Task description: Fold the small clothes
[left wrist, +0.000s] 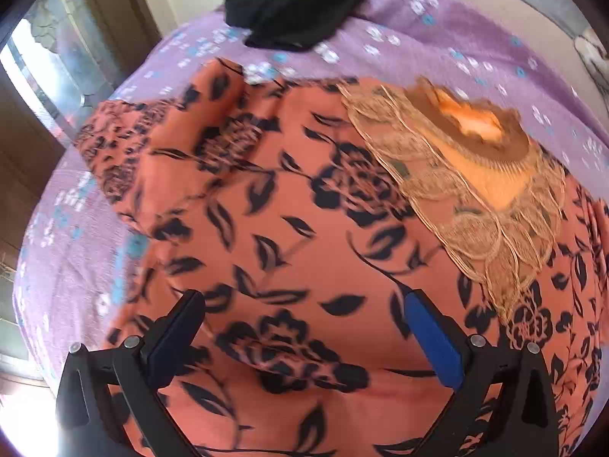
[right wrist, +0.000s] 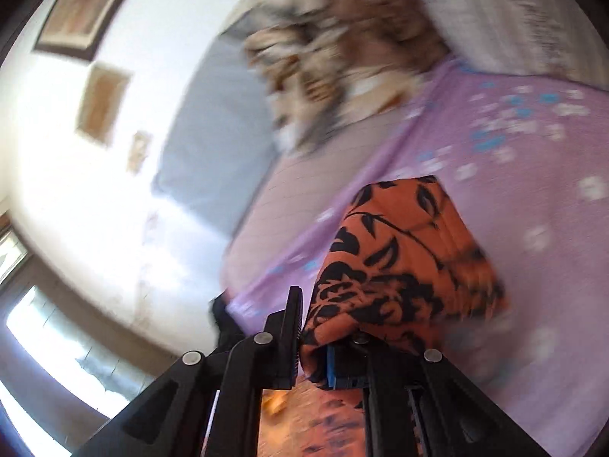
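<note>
My left gripper [left wrist: 304, 342] hangs with its jaws spread wide and empty over the orange flowered garment [left wrist: 289, 228], which lies spread on the purple bedsheet [left wrist: 437, 26], lace collar toward the far side. A black garment [left wrist: 300, 3] sits crumpled on the bedsheet beyond it. My right gripper [right wrist: 310, 346] has its jaws clamped on a fold of the orange garment, lifted above the bedsheet.
</note>
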`<control>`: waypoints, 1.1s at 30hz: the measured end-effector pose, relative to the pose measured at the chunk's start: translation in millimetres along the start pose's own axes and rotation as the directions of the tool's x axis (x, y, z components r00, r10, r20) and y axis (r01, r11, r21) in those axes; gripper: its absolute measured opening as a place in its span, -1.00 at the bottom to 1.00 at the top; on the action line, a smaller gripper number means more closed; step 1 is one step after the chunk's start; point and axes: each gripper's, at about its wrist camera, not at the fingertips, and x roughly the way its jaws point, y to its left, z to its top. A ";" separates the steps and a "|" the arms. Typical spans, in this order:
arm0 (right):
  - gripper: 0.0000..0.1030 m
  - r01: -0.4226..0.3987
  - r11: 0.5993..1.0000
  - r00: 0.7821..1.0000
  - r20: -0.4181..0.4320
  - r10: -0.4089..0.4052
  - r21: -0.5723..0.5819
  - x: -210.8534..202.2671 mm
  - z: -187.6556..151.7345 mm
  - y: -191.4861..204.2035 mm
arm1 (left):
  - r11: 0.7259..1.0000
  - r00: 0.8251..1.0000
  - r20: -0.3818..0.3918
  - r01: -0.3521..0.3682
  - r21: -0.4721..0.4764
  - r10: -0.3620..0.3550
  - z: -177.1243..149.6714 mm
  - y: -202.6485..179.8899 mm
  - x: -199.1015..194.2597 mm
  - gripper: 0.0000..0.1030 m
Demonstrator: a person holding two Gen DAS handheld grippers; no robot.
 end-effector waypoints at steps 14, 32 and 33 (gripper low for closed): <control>-0.41 -0.077 0.995 0.820 -0.572 0.026 -0.065 168.1 -214.3 85.5 | 0.972 0.985 0.117 -0.099 -0.213 0.126 35.9 112.8 -24.6 1.00; 0.73 -0.096 0.993 0.796 -0.594 0.117 0.067 71.9 -203.1 85.5 | 0.994 0.972 0.222 0.092 -0.051 -0.078 32.8 75.1 -43.4 1.00; 0.73 -0.072 0.995 0.806 -0.584 0.097 0.066 69.7 -197.9 80.6 | 0.995 0.971 0.224 0.092 -0.033 -0.082 31.5 69.0 -43.8 1.00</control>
